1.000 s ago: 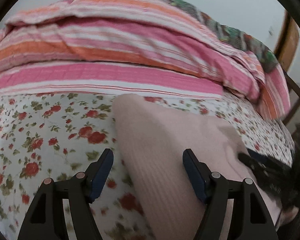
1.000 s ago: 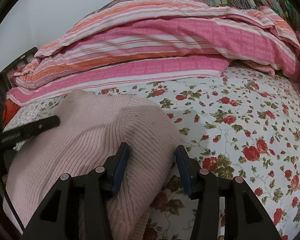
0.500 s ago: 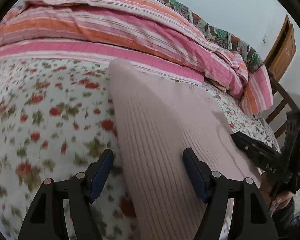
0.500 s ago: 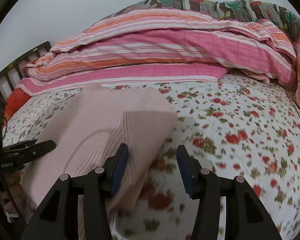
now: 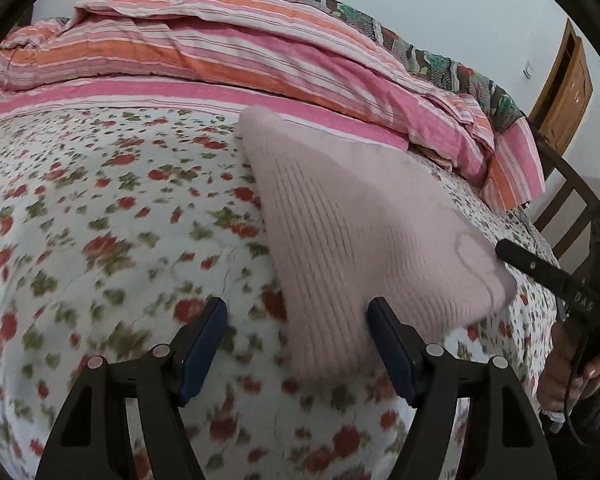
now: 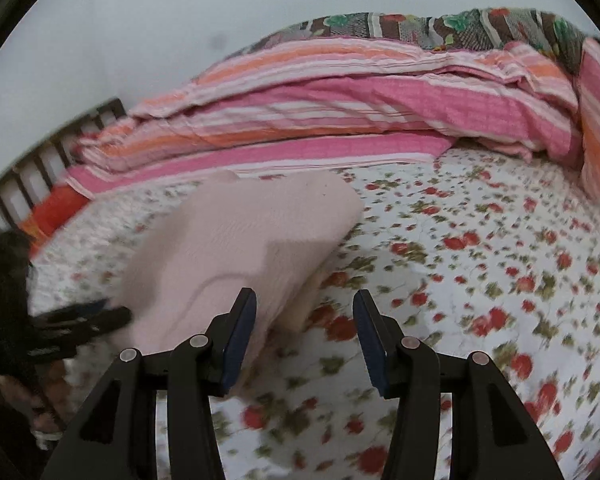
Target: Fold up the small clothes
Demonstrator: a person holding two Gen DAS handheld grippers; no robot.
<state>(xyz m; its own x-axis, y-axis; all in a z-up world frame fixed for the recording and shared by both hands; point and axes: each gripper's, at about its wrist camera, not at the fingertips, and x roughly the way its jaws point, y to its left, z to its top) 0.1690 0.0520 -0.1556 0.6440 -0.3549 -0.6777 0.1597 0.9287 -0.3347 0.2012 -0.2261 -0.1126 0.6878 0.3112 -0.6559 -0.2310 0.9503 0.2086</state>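
Drawn back from the pink ribbed sweater (image 5: 364, 236) over the last second, both grippers, with more flowered sheet now showing beneath them. Folded into a soft block, lying on the bedsheet (image 5: 100, 216), white with red roses and green leaves, near the front edge of the bed. Left gripper (image 5: 296, 344) well open, blue pads spread, near corner of the sweater lying in the gap but touched by neither pad; nothing held. Right gripper (image 6: 304, 336) about half open, left pad just beside the sweater's (image 6: 236, 252) near edge, bare sheet (image 6: 480, 240) between the jaws; nothing held. Seen from the left camera, right gripper (image 5: 540, 268) at the far right, a hand (image 5: 568, 372) around its handle. Heaped along the far side of the bed, a quilt (image 5: 228, 56) in pink, orange and white stripes, with a darker patterned cover (image 5: 432, 60) behind it. Pale plain wall (image 6: 180, 20) beyond. Dark slatted bed frame (image 6: 40, 160) at one end, a wooden door (image 5: 564, 88) past the other. Sheet blurred close to the cameras.
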